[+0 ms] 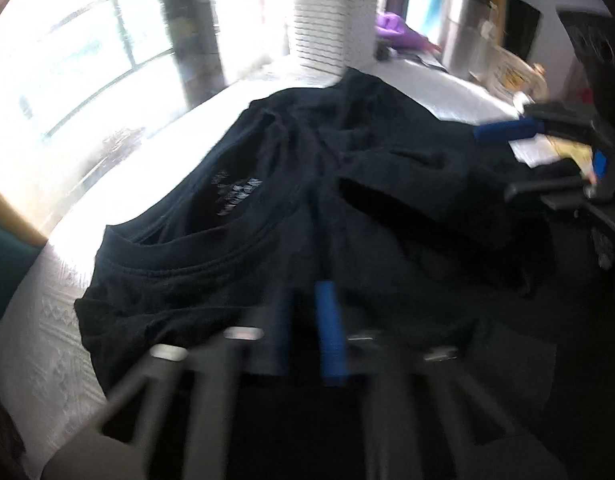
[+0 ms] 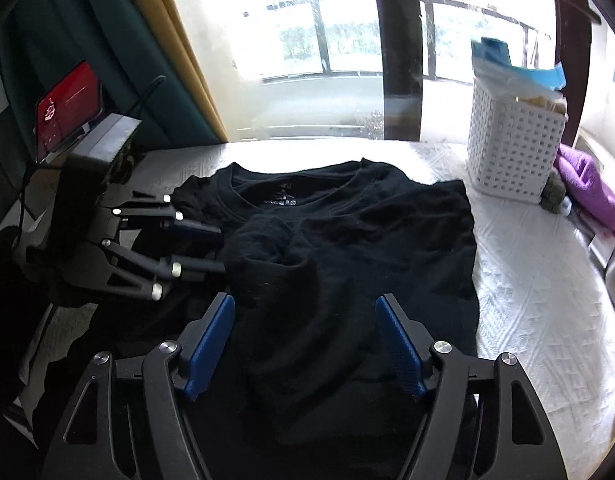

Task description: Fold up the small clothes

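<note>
A black T-shirt [image 2: 347, 240] lies on a white textured tabletop [image 2: 539, 312], collar toward the window, with one sleeve folded in over its middle. It also shows in the left wrist view [image 1: 347, 184]. My right gripper [image 2: 305, 308] is open, its blue pads spread wide above the shirt's lower part. My left gripper [image 1: 307, 304] is blurred in its own view, blue pads a narrow gap apart over the shirt's shoulder. It also shows in the right wrist view [image 2: 217, 250] at the shirt's left side, fingers apart.
A white perforated basket [image 2: 515, 140] with blue and clear bags stands at the back right. Purple cloth [image 2: 587, 188] lies beside it. A red-screened device [image 2: 69, 104] stands at the left. A metal canister [image 1: 463, 36] and clutter sit at the far table edge.
</note>
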The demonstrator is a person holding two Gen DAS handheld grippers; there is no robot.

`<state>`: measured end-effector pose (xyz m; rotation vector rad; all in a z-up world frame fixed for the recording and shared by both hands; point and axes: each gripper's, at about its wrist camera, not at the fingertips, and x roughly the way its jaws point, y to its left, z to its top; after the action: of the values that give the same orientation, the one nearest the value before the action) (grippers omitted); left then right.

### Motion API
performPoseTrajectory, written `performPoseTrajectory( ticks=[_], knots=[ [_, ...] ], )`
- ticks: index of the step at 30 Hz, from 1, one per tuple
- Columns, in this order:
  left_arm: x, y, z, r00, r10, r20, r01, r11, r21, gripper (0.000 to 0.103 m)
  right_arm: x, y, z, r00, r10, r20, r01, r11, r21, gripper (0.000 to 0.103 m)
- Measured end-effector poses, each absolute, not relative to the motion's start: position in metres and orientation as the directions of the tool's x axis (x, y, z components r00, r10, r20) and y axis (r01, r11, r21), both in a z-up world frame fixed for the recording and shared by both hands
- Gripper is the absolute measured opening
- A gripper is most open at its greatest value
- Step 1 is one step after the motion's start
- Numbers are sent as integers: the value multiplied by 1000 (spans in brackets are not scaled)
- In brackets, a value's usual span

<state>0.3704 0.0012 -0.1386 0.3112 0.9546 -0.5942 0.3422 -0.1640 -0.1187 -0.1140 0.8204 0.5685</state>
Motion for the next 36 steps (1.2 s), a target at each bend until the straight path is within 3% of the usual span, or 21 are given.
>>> performPoseTrajectory(
  ticks=[5, 13, 21, 22, 23, 25, 26, 28, 36],
  knots=[
    [373, 16, -131, 547, -261, -795, 501, 864, 61, 0, 345, -167, -123, 540, 432, -723, -510, 851, 127, 75],
    [396, 84, -123, 593, -184, -784, 267, 963, -25, 0, 346, -150, -129, 511, 458, -727, -543, 828, 139, 75],
    [368, 111, -92, 627, -208, -751, 189, 976, -112, 2, 340, -139, -117, 573, 421, -703, -524, 848, 80, 75],
    [364, 112, -89, 632, -203, -748, 181, 977, -113, 11, 336, -135, -112, 582, 426, -693, -537, 841, 66, 75],
    [361, 113, -88, 634, -204, -746, 173, 978, -121, 28, 332, -130, -109, 586, 429, -687, -549, 834, 52, 70],
    [354, 116, -86, 631, -232, -740, 166, 973, -164, 45, 324, -117, -105, 601, 422, -679, -567, 824, 10, 57],
    [350, 116, -87, 624, -243, -743, 166, 970, -178, 46, 323, -111, -106, 594, 423, -684, -580, 815, 0, 46],
    [342, 115, -87, 612, -256, -748, 165, 967, -196, 46, 325, -98, -113, 578, 407, -707, -596, 803, -25, 40],
    [319, 106, -89, 603, -273, -750, 182, 962, -204, 46, 347, -82, -157, 591, 239, -770, -539, 827, -157, 40]
  ],
)
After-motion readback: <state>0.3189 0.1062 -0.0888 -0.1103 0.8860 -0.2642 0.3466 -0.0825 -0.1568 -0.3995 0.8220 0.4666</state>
